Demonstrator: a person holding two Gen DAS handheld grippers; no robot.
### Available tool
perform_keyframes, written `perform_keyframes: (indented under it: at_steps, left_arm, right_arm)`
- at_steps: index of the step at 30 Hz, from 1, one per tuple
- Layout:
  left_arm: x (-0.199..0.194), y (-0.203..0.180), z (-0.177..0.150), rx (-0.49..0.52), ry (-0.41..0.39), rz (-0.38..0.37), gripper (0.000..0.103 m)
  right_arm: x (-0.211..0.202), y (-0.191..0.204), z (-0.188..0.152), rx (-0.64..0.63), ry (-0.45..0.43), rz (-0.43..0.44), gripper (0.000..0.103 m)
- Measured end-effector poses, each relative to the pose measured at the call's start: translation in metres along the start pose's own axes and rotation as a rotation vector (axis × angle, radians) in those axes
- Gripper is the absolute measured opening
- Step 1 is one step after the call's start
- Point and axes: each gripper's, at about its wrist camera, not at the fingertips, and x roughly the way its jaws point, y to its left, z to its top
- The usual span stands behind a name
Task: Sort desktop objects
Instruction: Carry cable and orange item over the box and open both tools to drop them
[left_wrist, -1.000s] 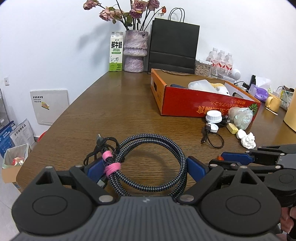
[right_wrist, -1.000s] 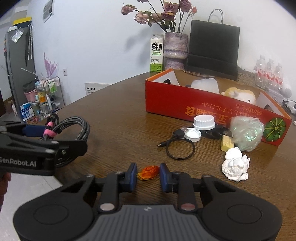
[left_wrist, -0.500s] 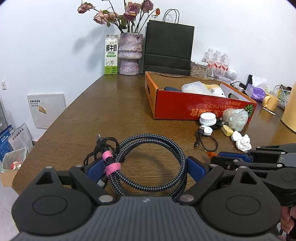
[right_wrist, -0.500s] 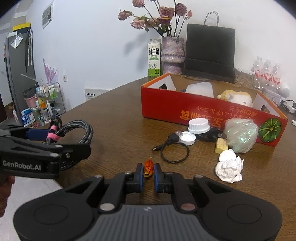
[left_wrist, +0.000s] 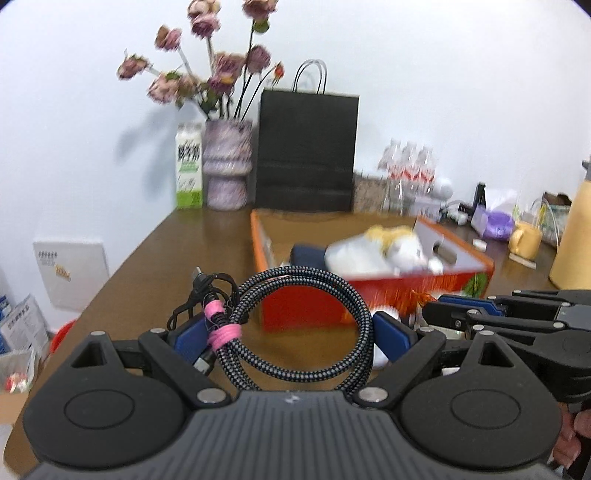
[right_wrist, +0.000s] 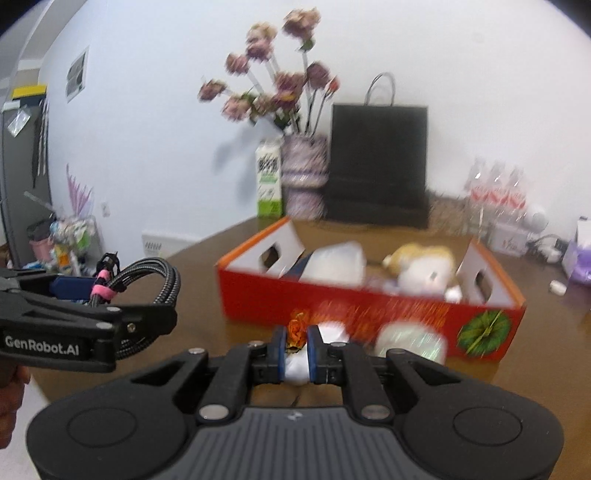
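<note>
A coiled braided cable (left_wrist: 295, 325) with a pink tie spans the wide jaws of my left gripper (left_wrist: 291, 334), pressed between the blue pads and lifted off the table. In the right wrist view the same cable (right_wrist: 147, 273) hangs at the left in that gripper. My right gripper (right_wrist: 296, 341) is shut on a small orange wrapper (right_wrist: 295, 328), raised above the table. Ahead stands the red cardboard box (right_wrist: 354, 306), which holds a white bag and a plush toy (right_wrist: 424, 266). The box (left_wrist: 295, 299) also fills the middle of the left wrist view.
Behind the box stand a milk carton (left_wrist: 189, 166), a vase of dried flowers (left_wrist: 227, 166), a black paper bag (left_wrist: 306, 151) and water bottles (left_wrist: 406, 166). A yellow mug (left_wrist: 524, 236) sits at the far right. A shiny crumpled bag (right_wrist: 413, 339) lies before the box.
The right gripper closed on the orange wrapper and lifted it. Both grippers rose and moved toward the red box, the left one carrying the cable.
</note>
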Motion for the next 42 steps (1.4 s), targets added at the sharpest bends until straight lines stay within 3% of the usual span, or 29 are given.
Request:
perform_keyframes:
  at_steps: [8, 18, 21, 27, 34, 39, 42]
  left_arm:
    - [0.058, -0.026, 0.057, -0.015, -0.072, -0.014, 0.093]
    - [0.160, -0.050, 0.099, -0.032, -0.023, 0.013, 0.093]
    - [0.184, -0.045, 0.101, -0.063, 0.001, 0.023, 0.093]
    - [0.217, -0.040, 0.084, -0.055, 0.102, 0.045, 0.093]
    - [0.215, -0.042, 0.078, -0.037, 0.087, 0.059, 0.093]
    - [0.210, -0.043, 0.079, -0.040, 0.078, 0.067, 0.096]
    - [0.202, -0.040, 0.080, -0.061, 0.040, 0.106, 0.103]
  right_arm:
    - [0.039, -0.059, 0.043, 0.023, -0.059, -0.049, 0.011]
    - [0.122, -0.115, 0.090, 0.095, -0.076, -0.039, 0.011]
    - [0.146, -0.125, 0.091, 0.143, -0.066, -0.019, 0.011]
    - [0.172, -0.126, 0.076, 0.104, 0.007, -0.021, 0.010]
    - [0.173, -0.123, 0.067, 0.090, 0.034, -0.015, 0.011]
    - [0.168, -0.125, 0.066, 0.097, 0.025, -0.013, 0.016]
    - [0.160, -0.130, 0.067, 0.110, 0.001, -0.046, 0.041]
